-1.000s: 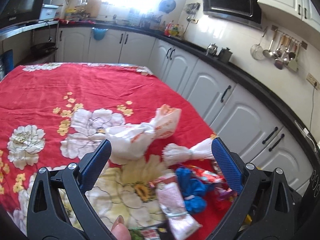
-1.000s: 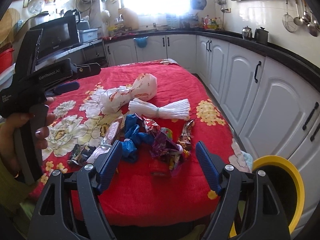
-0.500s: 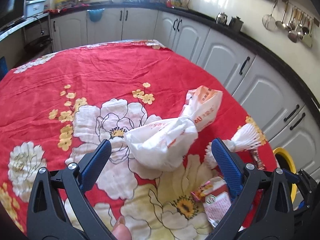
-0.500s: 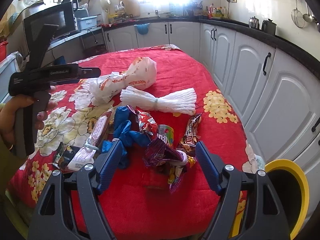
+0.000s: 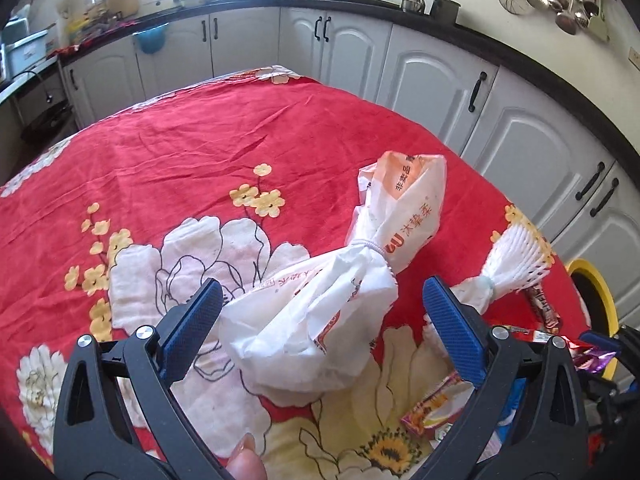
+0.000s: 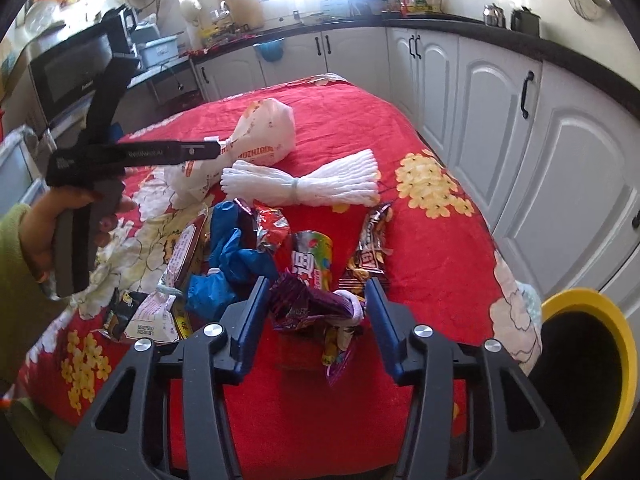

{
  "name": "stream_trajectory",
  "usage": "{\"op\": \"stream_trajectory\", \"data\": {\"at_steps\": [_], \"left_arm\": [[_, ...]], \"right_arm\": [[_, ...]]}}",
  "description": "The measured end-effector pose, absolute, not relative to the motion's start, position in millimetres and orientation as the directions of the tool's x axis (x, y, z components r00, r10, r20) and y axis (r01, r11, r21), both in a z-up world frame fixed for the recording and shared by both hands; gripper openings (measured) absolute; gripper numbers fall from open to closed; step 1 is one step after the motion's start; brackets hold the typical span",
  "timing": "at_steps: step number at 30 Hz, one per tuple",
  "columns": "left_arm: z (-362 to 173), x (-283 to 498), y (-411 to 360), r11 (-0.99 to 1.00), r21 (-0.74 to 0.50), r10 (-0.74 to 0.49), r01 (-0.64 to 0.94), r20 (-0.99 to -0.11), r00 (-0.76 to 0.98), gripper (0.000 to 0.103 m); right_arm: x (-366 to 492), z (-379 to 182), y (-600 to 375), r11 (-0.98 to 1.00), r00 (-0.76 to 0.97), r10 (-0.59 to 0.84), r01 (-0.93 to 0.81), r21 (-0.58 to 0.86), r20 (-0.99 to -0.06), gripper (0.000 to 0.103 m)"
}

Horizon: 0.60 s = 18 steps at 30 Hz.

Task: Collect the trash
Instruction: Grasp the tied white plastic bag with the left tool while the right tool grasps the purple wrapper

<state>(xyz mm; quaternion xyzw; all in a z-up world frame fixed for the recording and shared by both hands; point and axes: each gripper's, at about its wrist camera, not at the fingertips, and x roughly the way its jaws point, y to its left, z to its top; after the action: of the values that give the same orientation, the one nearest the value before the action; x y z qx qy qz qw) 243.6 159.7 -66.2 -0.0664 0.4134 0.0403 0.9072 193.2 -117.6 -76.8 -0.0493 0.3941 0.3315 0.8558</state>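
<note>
Only right wrist view shows purple wrapper [image 6: 316, 304] (between its jaws).

Both wrist views look down close, sharing the white bag [image 5: 320, 312] [image 6: 256, 140].

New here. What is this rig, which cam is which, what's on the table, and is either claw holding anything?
No robot: a person holds a two-finger gripper in each hand, each with a fisheye camera looking along its fingers. The left-wrist view shows the left gripper open around a tied white plastic bag, not clamped. The right-wrist view shows the right gripper open around a purple wrapper. On the red floral tablecloth also lie a white foam net, a blue glove and snack wrappers. A yellow-rimmed bin stands beside the table.
</note>
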Motion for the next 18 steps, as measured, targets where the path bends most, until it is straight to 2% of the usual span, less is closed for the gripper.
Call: {"op": "stream_trajectory", "data": {"at_steps": [3, 6, 9, 14, 16, 18], "left_arm": [[-71, 246, 163, 0.986, -0.108, 0.003, -0.131, -0.762, 0.647, 0.089], [-75, 245, 162, 0.989, -0.068, 0.033, -0.133, -0.768, 0.640, 0.074], [-77, 242, 161, 0.991, -0.063, 0.030, -0.121, -0.763, 0.646, 0.071], [-79, 234, 155, 0.995, -0.040, 0.032, -0.094, -0.753, 0.657, 0.055], [-78, 230, 154, 0.996, -0.057, 0.008, -0.076, -0.748, 0.664, 0.032], [-79, 226, 154, 0.995, -0.069, -0.001, -0.076, -0.747, 0.665, 0.030]], "right_arm": [[192, -76, -124, 0.780, 0.471, 0.535, -0.595, 0.195, -0.702, 0.041], [190, -75, -129, 0.783, 0.474, 0.542, -0.586, 0.210, -0.694, 0.039], [189, -75, -135, 0.786, 0.478, 0.550, -0.573, 0.232, -0.685, 0.038], [185, -76, -143, 0.793, 0.484, 0.558, -0.549, 0.262, -0.674, 0.037], [184, -77, -147, 0.797, 0.489, 0.560, -0.537, 0.275, -0.669, 0.037], [185, -76, -150, 0.799, 0.491, 0.563, -0.530, 0.285, -0.665, 0.036]]}}
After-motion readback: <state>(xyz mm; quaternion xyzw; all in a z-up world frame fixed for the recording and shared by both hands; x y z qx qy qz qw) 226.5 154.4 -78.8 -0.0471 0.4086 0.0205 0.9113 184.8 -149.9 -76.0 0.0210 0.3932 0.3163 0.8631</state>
